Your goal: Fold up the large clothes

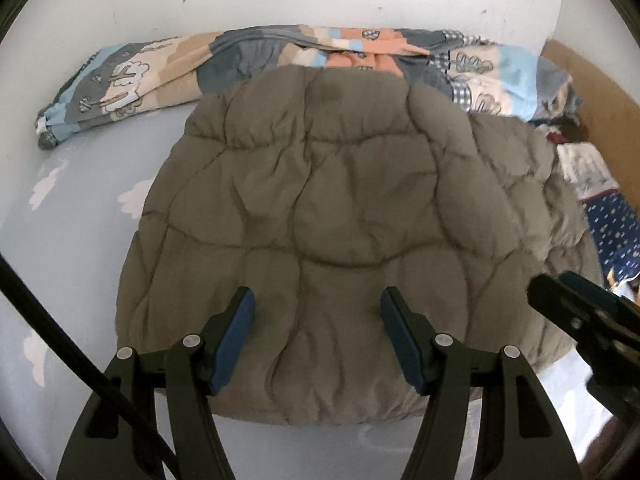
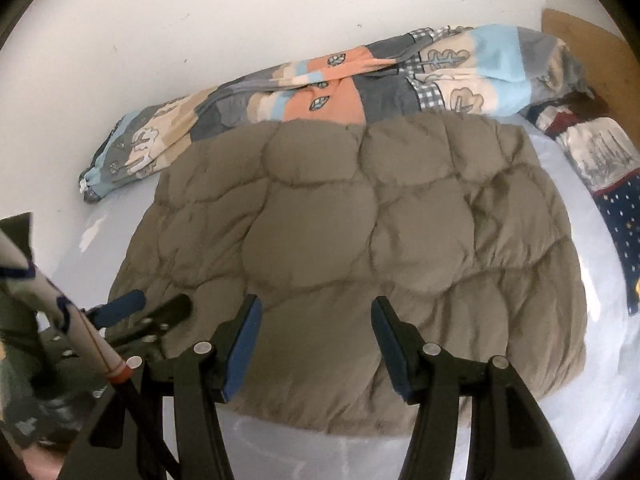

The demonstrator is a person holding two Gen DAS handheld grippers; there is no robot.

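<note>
Both tools poised low over the near edge of the garment, aimed forward across it toward the wall. Left gripper (image 1: 318,332) at bottom centre of its own view, jaws spread wide, nothing between the blue pads (image 1: 236,340); seen again at lower left of the right view (image 2: 152,312), blurred. Right gripper (image 2: 316,336) likewise released, jaws apart and empty, over the jacket's front hem area; its dark body visible at the right edge of the left view (image 1: 580,316). Folded quilted jacket (image 1: 340,220), grey-brown, puffy, stitched in rounded panels, lying flat as a compact, roughly square bundle filling mid-frame on a pale cloud-print sheet (image 1: 60,220). Long axis hard to call under fisheye distortion. Behind it, along the wall, a rolled patchwork blanket (image 1: 280,56) stretching left to right; at right, a star-print cloth (image 2: 616,216).
</note>
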